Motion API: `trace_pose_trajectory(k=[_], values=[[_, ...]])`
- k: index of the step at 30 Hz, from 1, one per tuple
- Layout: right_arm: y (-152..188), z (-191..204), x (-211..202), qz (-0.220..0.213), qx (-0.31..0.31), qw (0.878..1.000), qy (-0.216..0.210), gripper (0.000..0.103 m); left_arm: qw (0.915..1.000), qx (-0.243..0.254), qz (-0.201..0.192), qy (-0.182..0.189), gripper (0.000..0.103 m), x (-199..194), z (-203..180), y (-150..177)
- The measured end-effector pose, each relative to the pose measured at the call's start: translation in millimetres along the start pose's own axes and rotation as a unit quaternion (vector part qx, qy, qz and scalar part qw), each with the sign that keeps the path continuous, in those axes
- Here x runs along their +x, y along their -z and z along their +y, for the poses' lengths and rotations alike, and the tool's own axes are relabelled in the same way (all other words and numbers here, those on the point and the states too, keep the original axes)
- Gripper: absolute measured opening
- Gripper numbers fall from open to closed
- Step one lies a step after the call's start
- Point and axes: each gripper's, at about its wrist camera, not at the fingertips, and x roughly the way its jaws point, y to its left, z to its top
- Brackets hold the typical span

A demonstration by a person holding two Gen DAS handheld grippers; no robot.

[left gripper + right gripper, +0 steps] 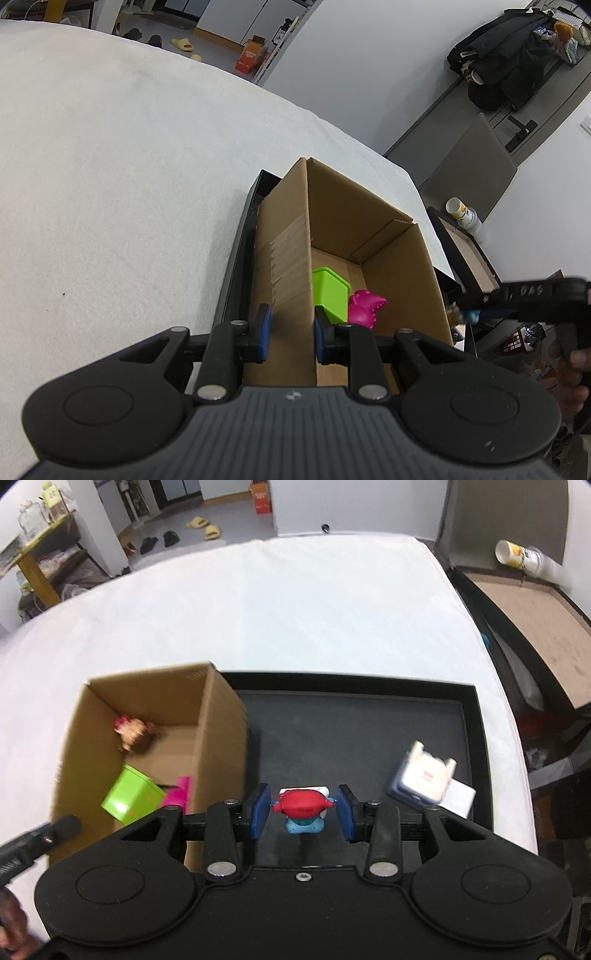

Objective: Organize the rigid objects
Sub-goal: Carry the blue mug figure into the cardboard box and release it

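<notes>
An open cardboard box [391, 258] stands at the left end of a black tray [354, 731]. My left gripper [291, 332] is shut on the box's near side wall, one pad on each face. Inside lie a green cube [330, 291], a pink toy [365, 304] and a small brown and pink figure [131, 731]. My right gripper [303, 812] is shut on a small red and blue toy figure [303, 805], held above the tray just right of the box [221, 716].
On the tray's right part lie a white and blue gadget [424, 775] and a flat white piece [460, 797]. The tray rests on a white cloth-covered table [295, 609]. Beyond the table's right edge are a brown board and a paper cup [519, 555].
</notes>
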Motion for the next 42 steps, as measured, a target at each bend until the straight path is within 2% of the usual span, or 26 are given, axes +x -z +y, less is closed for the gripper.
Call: trace_pose_trajectory(k=[10,17,26,35,42], values=[[-11,25,-14,-0.03,-0.005,0.999,-0.034,0.038,1.0,-0.001,0.0,0.002,0.022,0,2,0],[-15,41,-18,-0.058,-0.015,0.998,-0.036,0.038,1.0,-0.001,0.0,0.003,0.022,-1,2,0],[-14,60,-7,-0.036,-0.033,0.996,-0.071,0.038,1.0,-0.001,0.0,0.003,0.022,-1,2,0],[-7,68,9,-0.015,-0.046,0.996,-0.077,0.038,1.0,-0.003,0.002,0.006,0.022,-2,3,-1],[-10,69,14,-0.025,-0.057,0.995,-0.082,0.039,1.0,-0.003,0.002,0.006,0.022,-3,3,0]])
